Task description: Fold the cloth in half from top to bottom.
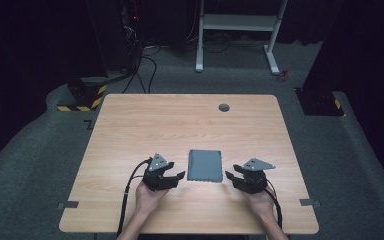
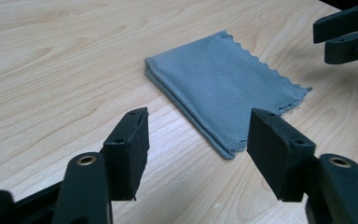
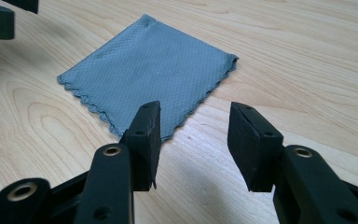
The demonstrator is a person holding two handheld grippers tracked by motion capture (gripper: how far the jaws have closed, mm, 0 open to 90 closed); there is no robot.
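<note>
Wooden table (image 1: 130, 140), pale grain, carrying everything here. Near its front edge, at the middle, a folded grey cloth (image 1: 205, 165) lying flat, fold line along one side, scalloped edges along the other. Just left of the cloth, left gripper (image 1: 179, 176) held in a hand, jaws spread apart, nothing between them, tips pointing at the cloth's folded edge without touching it. Just right of the cloth, right gripper (image 1: 231, 176), jaws likewise parted and empty, aimed at the cloth's scalloped corner, close but apart. Far behind the cloth, near the table's back edge, a small round grommet (image 1: 224, 107).
</note>
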